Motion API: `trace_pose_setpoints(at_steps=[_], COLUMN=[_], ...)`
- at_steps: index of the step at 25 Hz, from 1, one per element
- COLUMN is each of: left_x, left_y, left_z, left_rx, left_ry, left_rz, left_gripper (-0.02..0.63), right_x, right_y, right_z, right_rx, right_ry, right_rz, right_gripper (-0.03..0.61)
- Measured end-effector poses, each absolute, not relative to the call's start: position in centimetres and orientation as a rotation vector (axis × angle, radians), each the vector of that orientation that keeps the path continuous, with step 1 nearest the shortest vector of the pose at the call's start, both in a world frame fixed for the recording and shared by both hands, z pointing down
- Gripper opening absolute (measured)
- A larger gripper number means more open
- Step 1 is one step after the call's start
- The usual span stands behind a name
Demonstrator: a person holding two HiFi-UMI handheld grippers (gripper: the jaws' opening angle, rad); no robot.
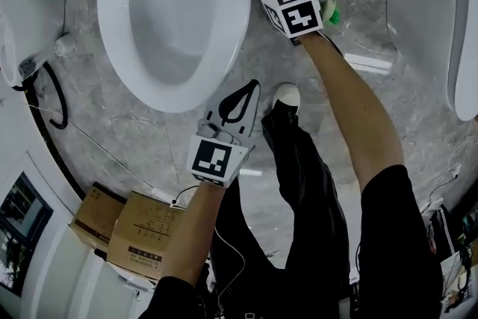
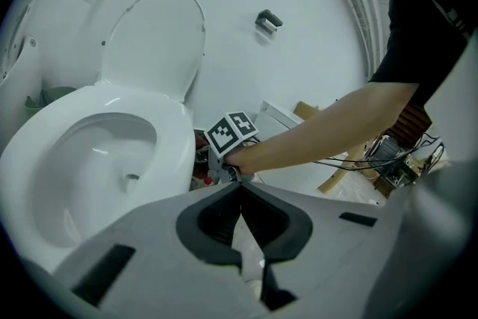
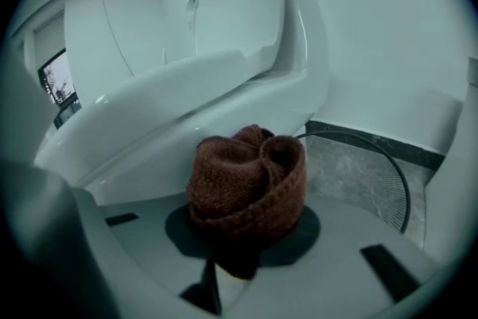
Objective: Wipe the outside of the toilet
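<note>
Right gripper [image 3: 243,235] clenched on a bunched brown cloth [image 3: 246,175], just beside the toilet [image 3: 187,101] outer flank. Wire bin [image 3: 373,175] to the right. Left gripper [image 2: 240,194]: jaws together, empty, near the bowl's front rim. Only the right gripper view shows the cloth plainly.

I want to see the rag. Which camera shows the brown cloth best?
The right gripper view: the brown cloth fills the jaws of the right gripper, close up. The head and left gripper views show that gripper, but no clear cloth.
</note>
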State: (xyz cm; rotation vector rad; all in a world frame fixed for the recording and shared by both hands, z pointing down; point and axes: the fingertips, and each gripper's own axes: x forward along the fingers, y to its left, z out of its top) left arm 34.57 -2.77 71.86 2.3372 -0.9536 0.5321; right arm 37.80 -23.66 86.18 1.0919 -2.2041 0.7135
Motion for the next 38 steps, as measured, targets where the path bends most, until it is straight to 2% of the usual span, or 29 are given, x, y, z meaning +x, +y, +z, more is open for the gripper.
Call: trace_pose_setpoints(at_steps=[21,38], left_x=[24.4,9.9], left_y=[5.2,13.2], left_z=[71.5,70.7], left_rx=[2.29,2.227], left_ry=[-1.014,-1.146], left_rz=[0.517,0.518], left_gripper=[0.009,0.009], right_x=[32.4,23.9], right_y=[-9.7,1.5], right_z=[86.1,86.5], right_rx=[1.031,1.113], right_ry=[-2.097,-2.002], right_rz=[0.651,0.721], right_gripper=[0.075,0.075])
